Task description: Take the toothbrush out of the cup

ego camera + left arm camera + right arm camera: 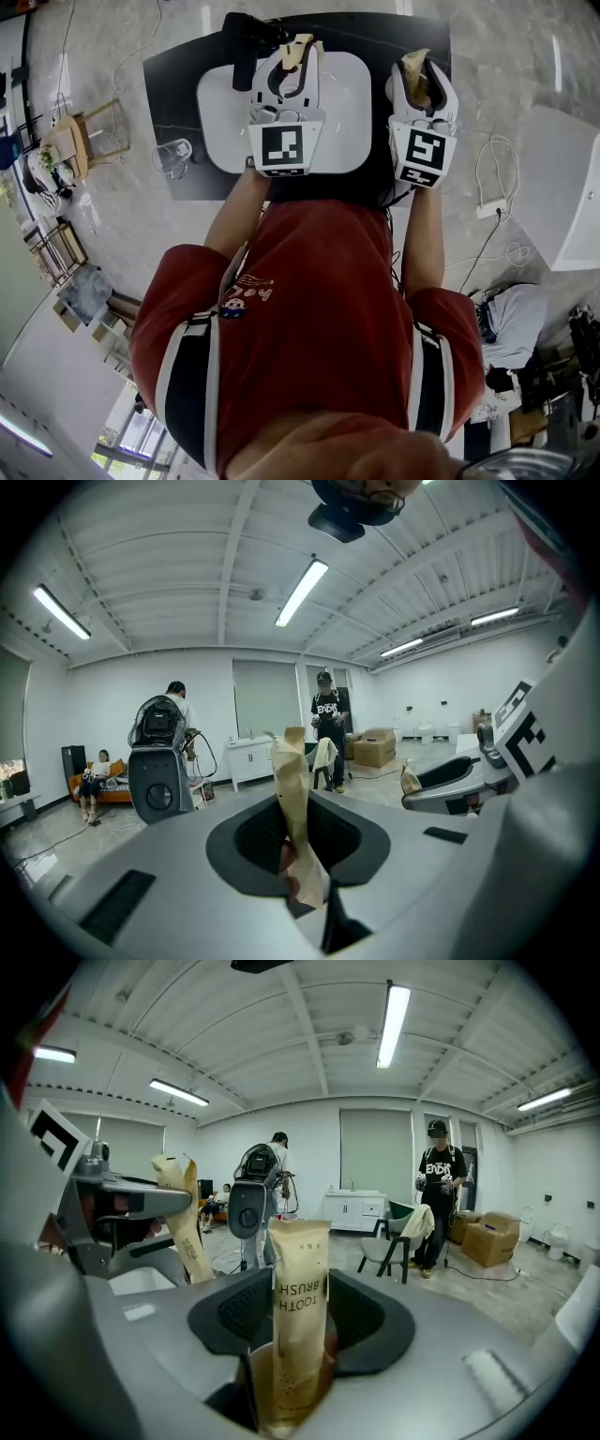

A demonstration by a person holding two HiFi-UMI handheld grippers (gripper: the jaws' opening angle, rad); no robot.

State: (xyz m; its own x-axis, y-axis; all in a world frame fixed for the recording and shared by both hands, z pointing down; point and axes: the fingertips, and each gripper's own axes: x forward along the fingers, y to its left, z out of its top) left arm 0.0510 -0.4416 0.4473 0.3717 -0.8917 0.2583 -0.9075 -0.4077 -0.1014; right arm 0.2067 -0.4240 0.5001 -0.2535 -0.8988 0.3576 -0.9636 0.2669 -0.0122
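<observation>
A red T-shirt (pixel 319 309) with black, white-edged sleeve bands (pixel 187 375) covers the person. The white left tool (pixel 296 52) and right tool (pixel 419 73) each carry a black-and-white marker cube (pixel 284 148).

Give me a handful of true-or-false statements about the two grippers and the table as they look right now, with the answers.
1. The left gripper is closed on a tan paper packet. True.
2. The second packet, at the right gripper, reads TOOTH BRUSH. True.
3. The right gripper's fingers are pressed together. False: they stand wide apart, with the second packet between them.
4. The person's shirt is blue. False: it is red.
5. The clear glass stands on the white tray. False: it stands on the dark table, left of the tray.
</observation>
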